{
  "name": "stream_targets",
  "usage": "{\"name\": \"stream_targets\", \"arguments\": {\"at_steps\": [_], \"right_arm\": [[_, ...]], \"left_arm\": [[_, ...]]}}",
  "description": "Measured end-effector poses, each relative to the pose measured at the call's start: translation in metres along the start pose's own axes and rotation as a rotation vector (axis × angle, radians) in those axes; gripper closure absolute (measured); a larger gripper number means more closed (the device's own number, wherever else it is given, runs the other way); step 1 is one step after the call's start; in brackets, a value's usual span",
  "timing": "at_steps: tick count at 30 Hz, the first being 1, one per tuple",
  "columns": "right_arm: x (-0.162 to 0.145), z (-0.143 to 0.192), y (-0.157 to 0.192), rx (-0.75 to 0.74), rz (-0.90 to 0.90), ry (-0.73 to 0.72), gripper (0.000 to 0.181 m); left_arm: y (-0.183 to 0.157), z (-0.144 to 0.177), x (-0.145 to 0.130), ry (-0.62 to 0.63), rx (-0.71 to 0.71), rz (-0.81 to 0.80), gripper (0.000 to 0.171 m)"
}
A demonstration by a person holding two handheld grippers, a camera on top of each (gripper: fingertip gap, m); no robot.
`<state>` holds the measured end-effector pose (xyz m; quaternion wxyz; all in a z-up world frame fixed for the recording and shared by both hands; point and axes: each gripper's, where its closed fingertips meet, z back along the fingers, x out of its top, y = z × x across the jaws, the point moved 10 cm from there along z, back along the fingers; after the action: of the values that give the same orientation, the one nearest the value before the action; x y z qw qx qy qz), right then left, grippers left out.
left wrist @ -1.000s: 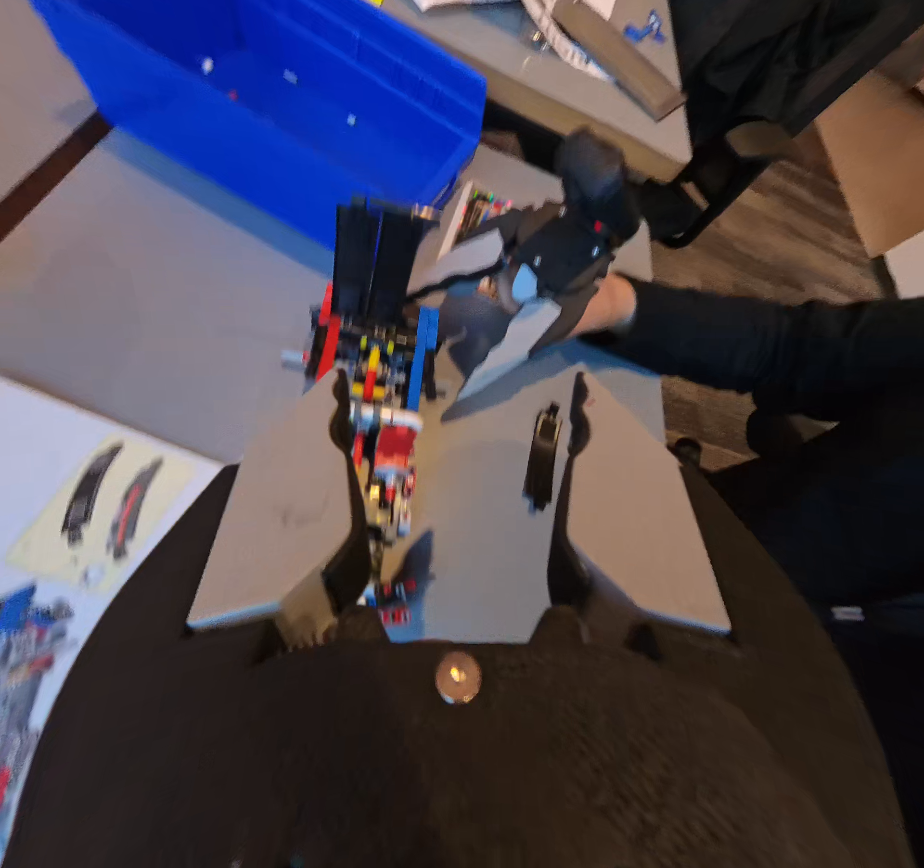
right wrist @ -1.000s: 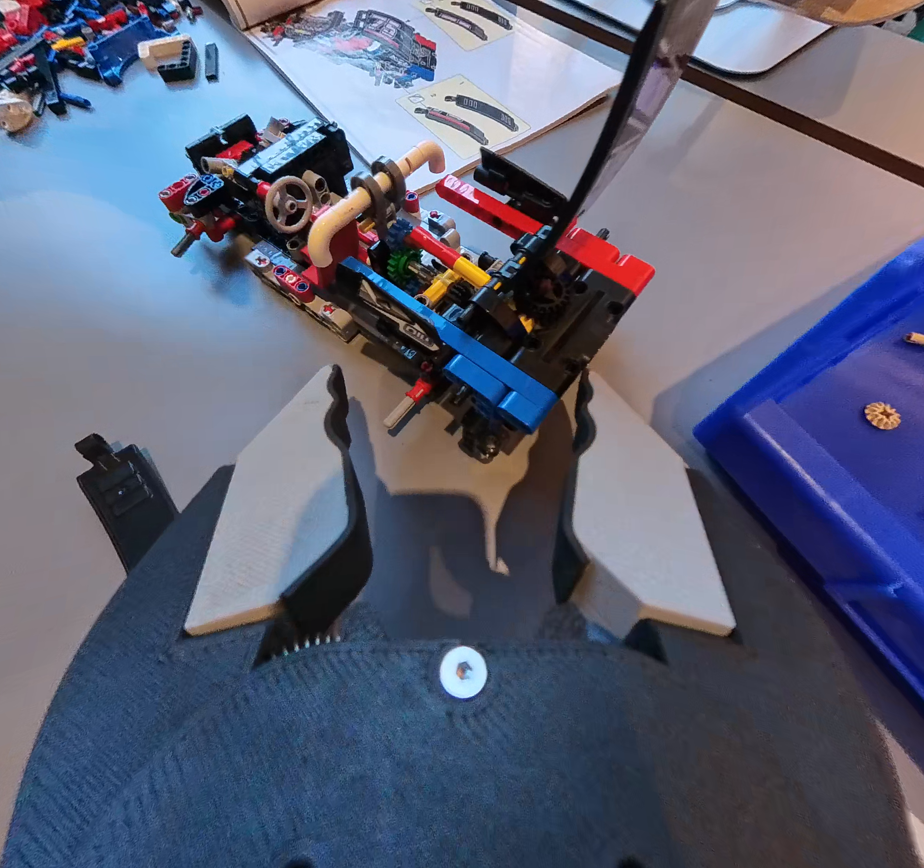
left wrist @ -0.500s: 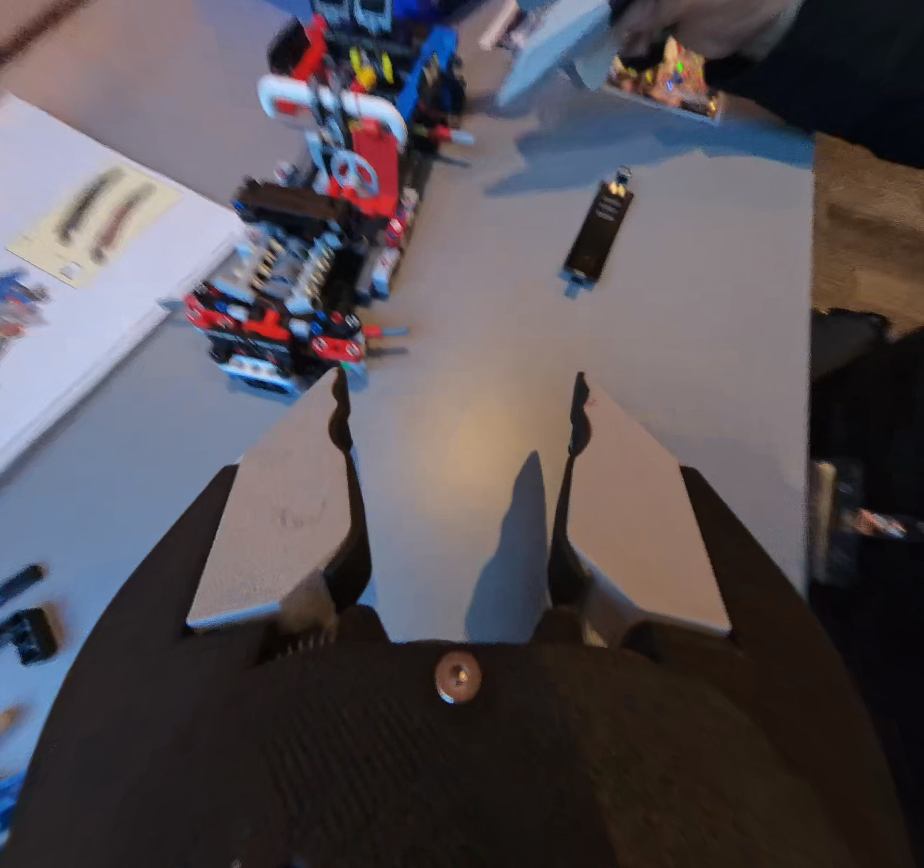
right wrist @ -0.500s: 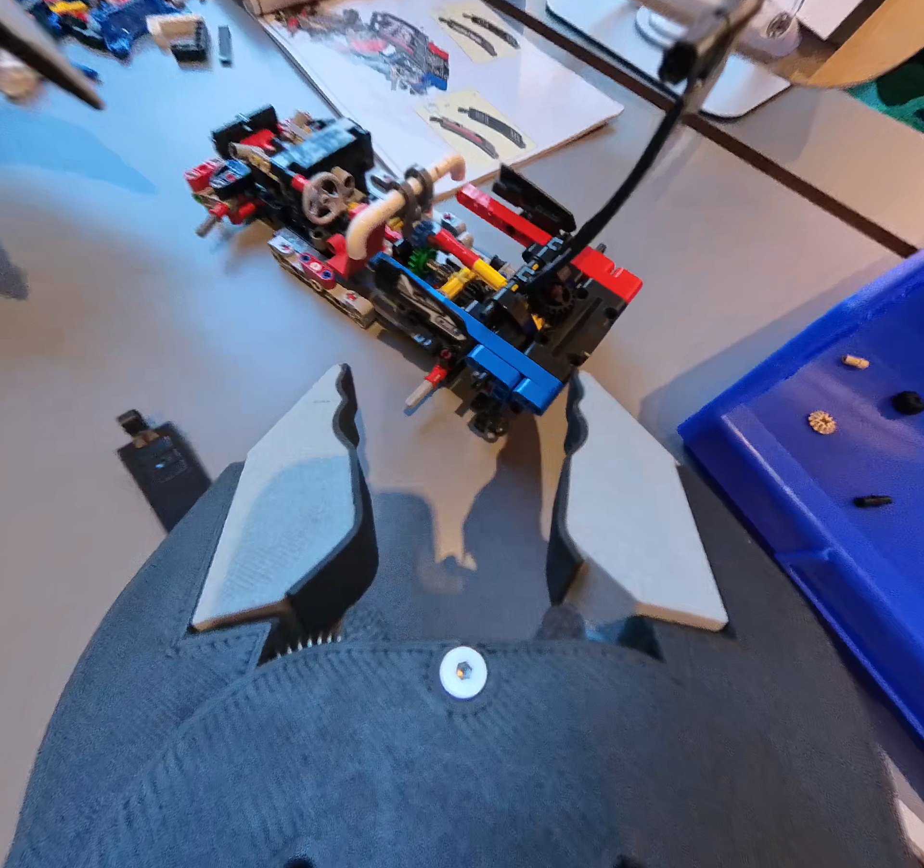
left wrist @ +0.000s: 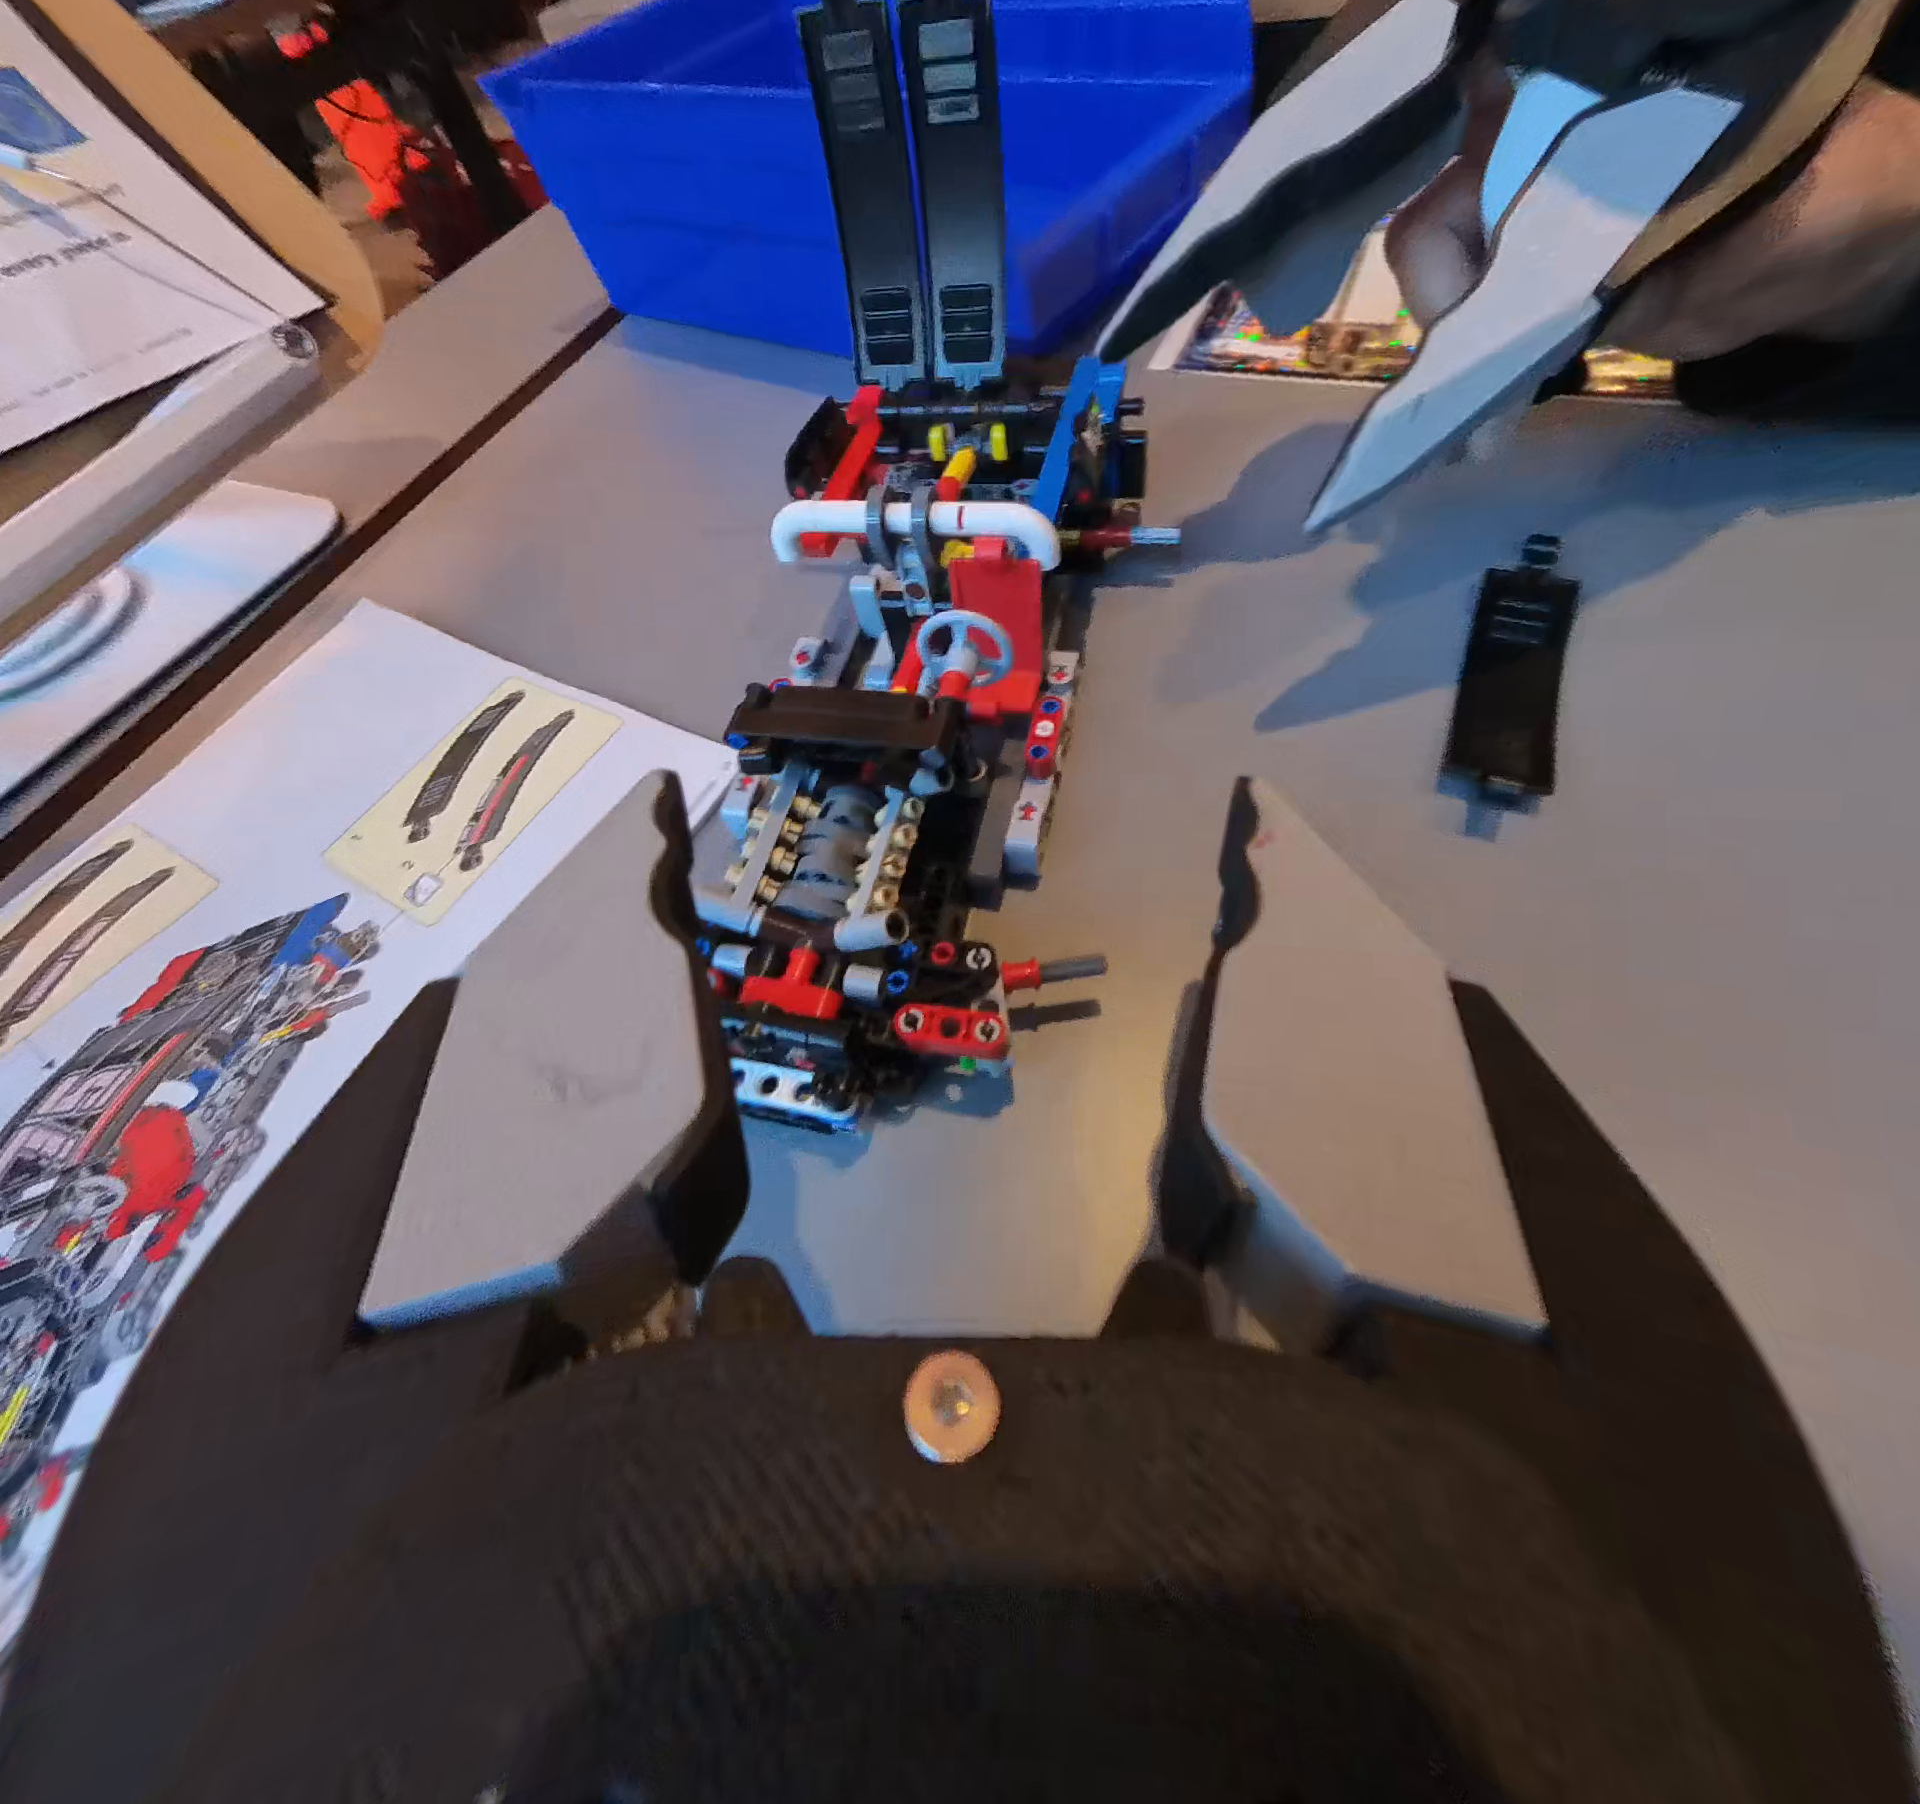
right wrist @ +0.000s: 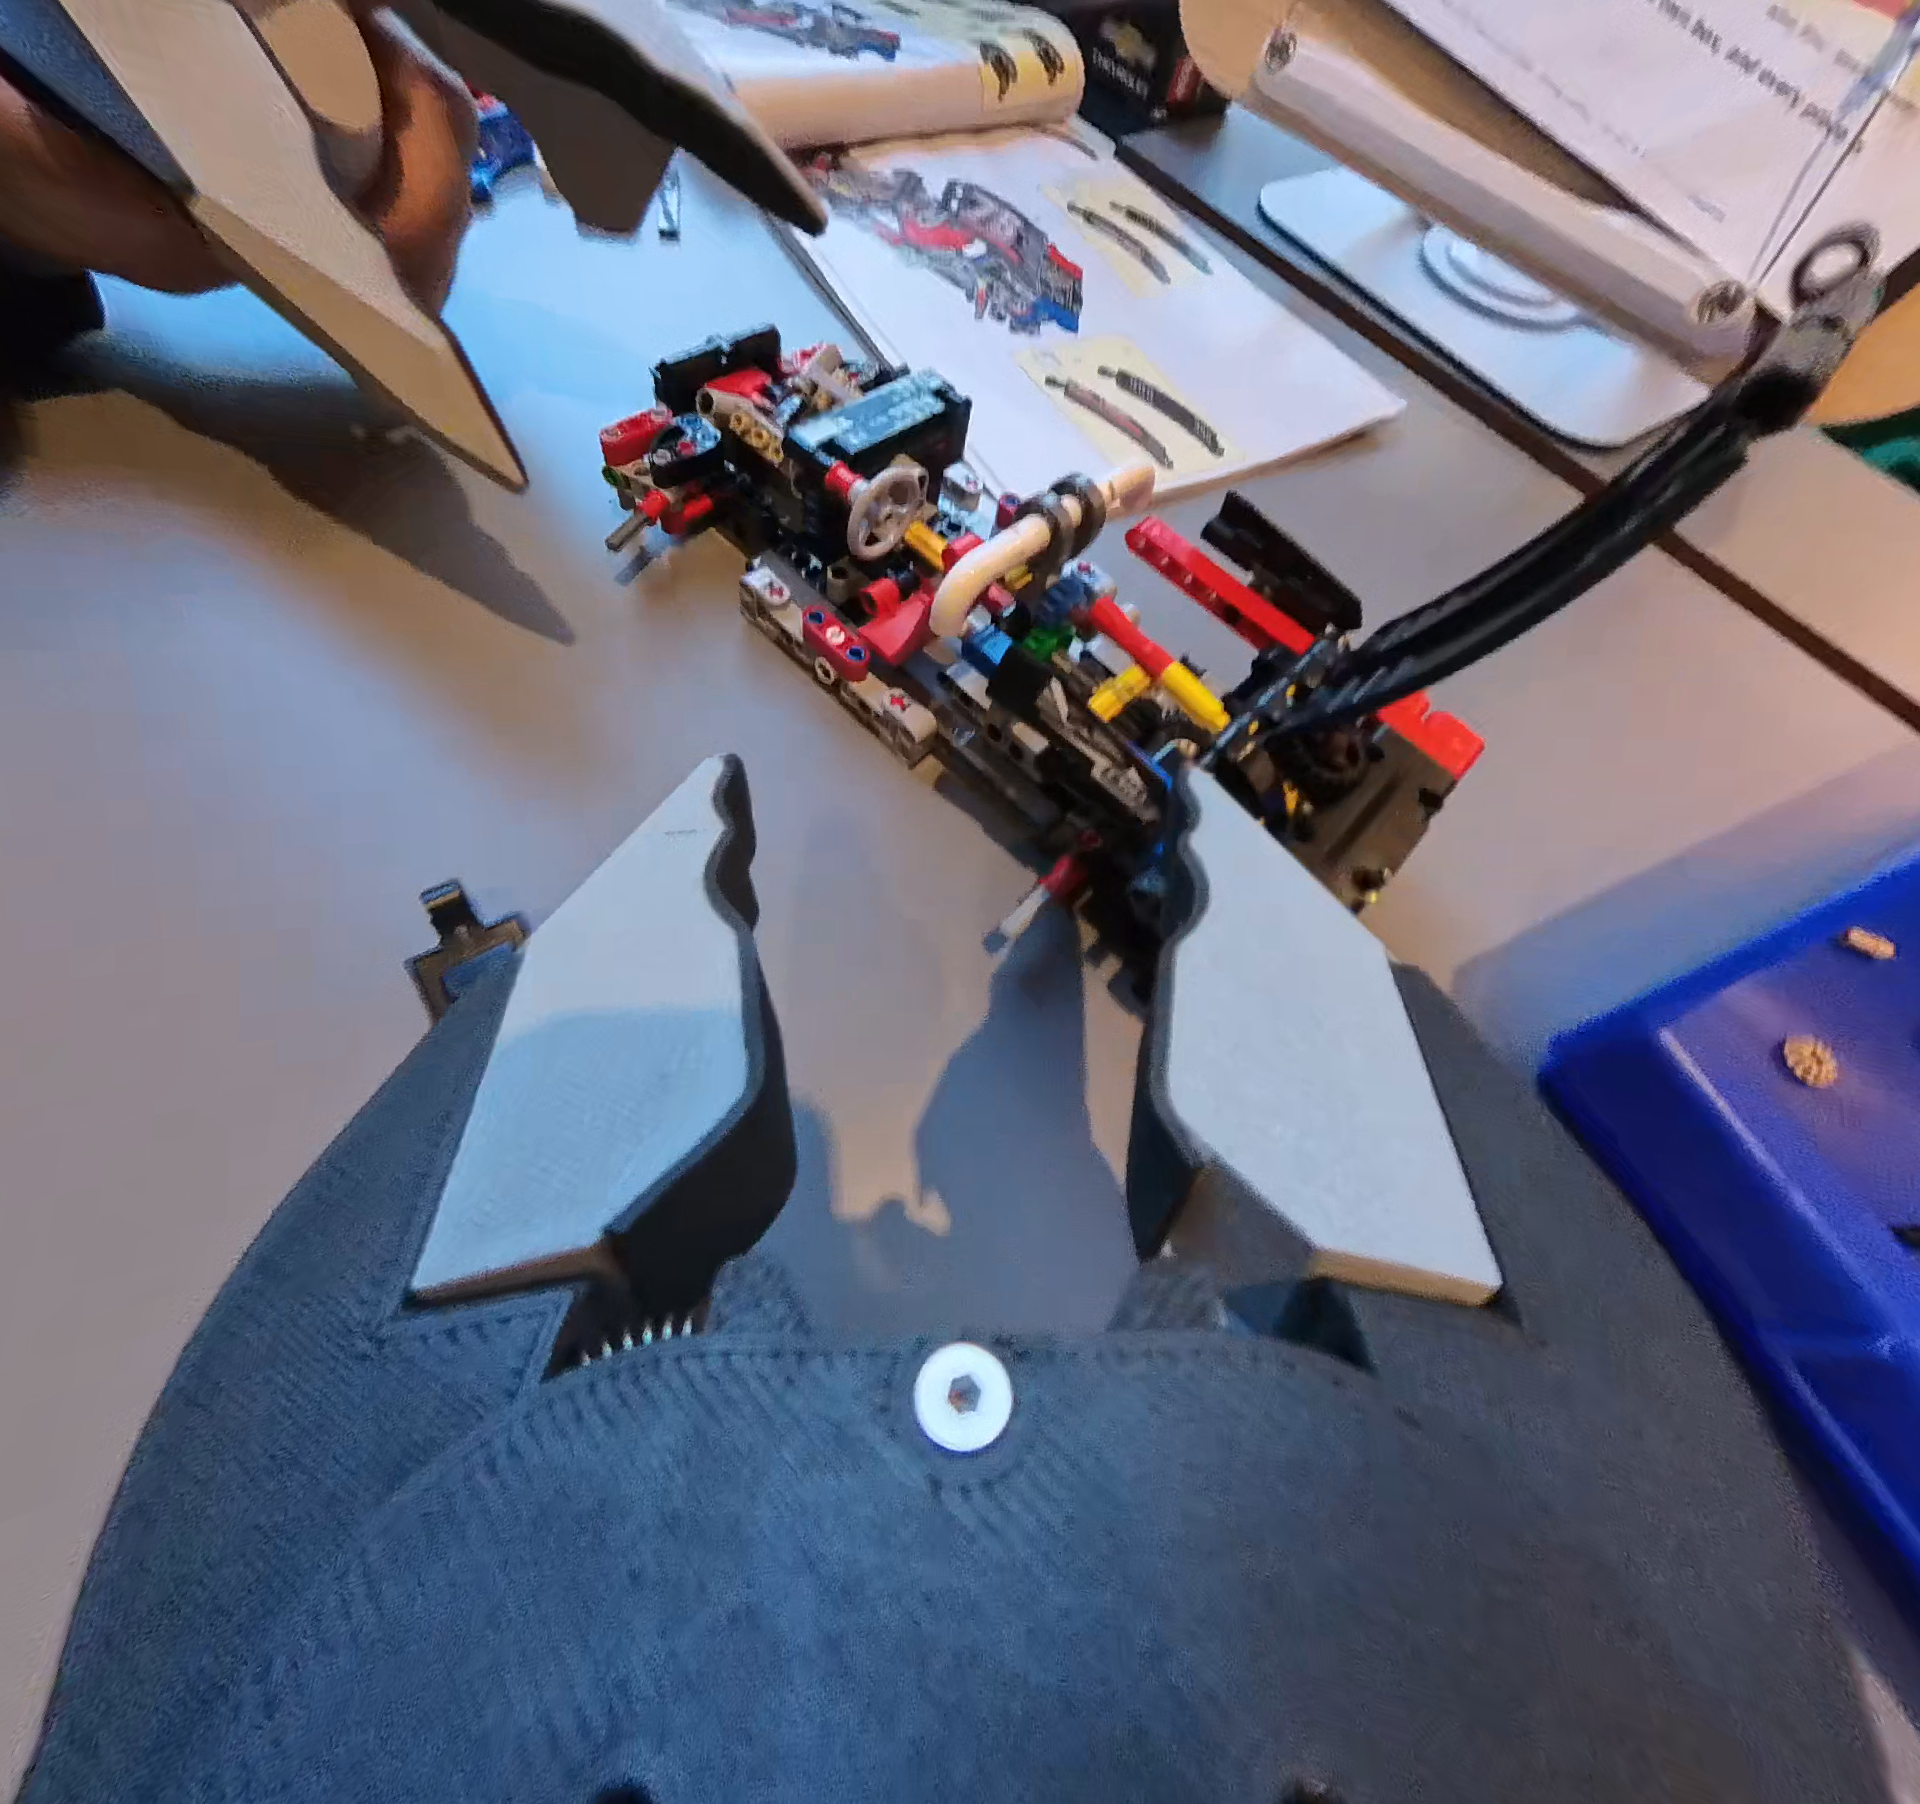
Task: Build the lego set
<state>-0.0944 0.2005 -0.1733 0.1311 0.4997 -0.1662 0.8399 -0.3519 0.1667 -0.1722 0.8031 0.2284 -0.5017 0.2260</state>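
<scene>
Lego car point(right wrist: 997, 601) rear hidden behind right tool point(right wrist: 961, 840).

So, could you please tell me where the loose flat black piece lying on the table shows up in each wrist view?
Left wrist view: the loose black piece lies at right of centre, right of the lego car.
Right wrist view: only its end shows at lower left, behind the right gripper.
Shared landmark: the blue bin.
</scene>
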Motion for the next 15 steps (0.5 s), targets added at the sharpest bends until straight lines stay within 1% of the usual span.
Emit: {"name": "stream_targets", "arguments": {"at_steps": [1, 3, 4, 6, 8, 10, 12, 15], "right_arm": [[0.003, -0.003, -0.002, -0.002, 0.011, -0.029, 0.106], [0.009, -0.008, -0.005, -0.008, 0.032, -0.104, 0.109], [0.011, -0.009, -0.005, -0.007, 0.048, -0.136, 0.113], [0.016, -0.005, -0.006, -0.010, 0.092, -0.146, 0.117], [0.011, 0.000, -0.008, -0.039, 0.116, -0.184, 0.119], [0.006, 0.001, -0.012, -0.004, 0.065, -0.215, 0.122], [0.006, -0.002, -0.013, 0.049, 0.010, -0.246, 0.120], [0.006, -0.009, -0.009, 0.086, 0.004, -0.227, 0.119]], "left_arm": [[0.000, 0.001, -0.002, -0.022, 0.005, 0.014, 0.078], [-0.001, 0.000, -0.002, -0.058, -0.050, 0.071, 0.088], [-0.001, -0.001, -0.002, -0.055, -0.076, 0.081, 0.091], [-0.002, -0.005, -0.001, -0.037, -0.076, 0.076, 0.086], [-0.004, -0.007, -0.003, -0.039, -0.085, 0.078, 0.085], [-0.003, -0.010, -0.005, -0.024, -0.104, 0.096, 0.085], [-0.001, -0.010, -0.005, -0.028, -0.105, 0.118, 0.082], [0.002, -0.007, -0.005, -0.047, -0.098, 0.138, 0.085]]}}
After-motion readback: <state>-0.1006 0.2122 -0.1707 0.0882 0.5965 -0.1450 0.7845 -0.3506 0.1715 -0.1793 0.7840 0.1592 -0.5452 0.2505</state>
